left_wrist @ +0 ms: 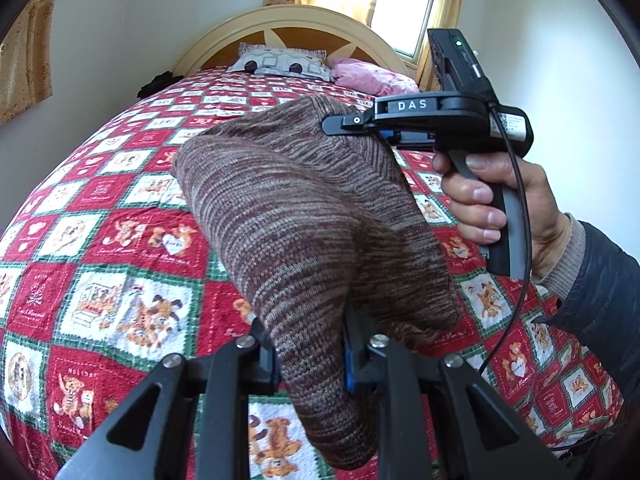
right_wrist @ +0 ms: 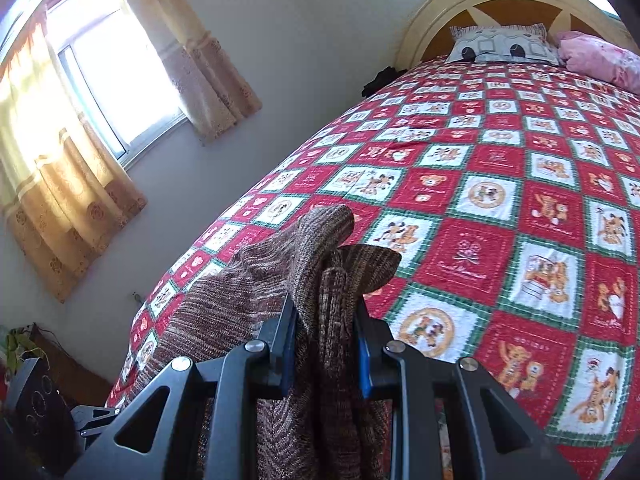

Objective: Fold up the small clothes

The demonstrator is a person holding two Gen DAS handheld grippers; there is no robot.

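The brown striped knit garment (left_wrist: 304,216) hangs in the air above the bed's red patchwork quilt (left_wrist: 100,240), filling the centre of the left wrist view. The left tool (left_wrist: 308,364) is clamped on one bunched end at the bottom centre of that frame. The right tool (right_wrist: 326,344) is clamped on another thick bunch of the same knit at the bottom centre of its own frame, and it shows again at the upper right of the left view, held by the right hand (left_wrist: 500,208).

The step in hand looks like carrying the piece to the quilt for laying out. To do it well, both tools should draw apart until the knit hangs flat, then lower together so the far edge touches the quilt first. The bunched grips likely hold several layers, so wrinkles may get trapped; a gentle shake would help before setting down.
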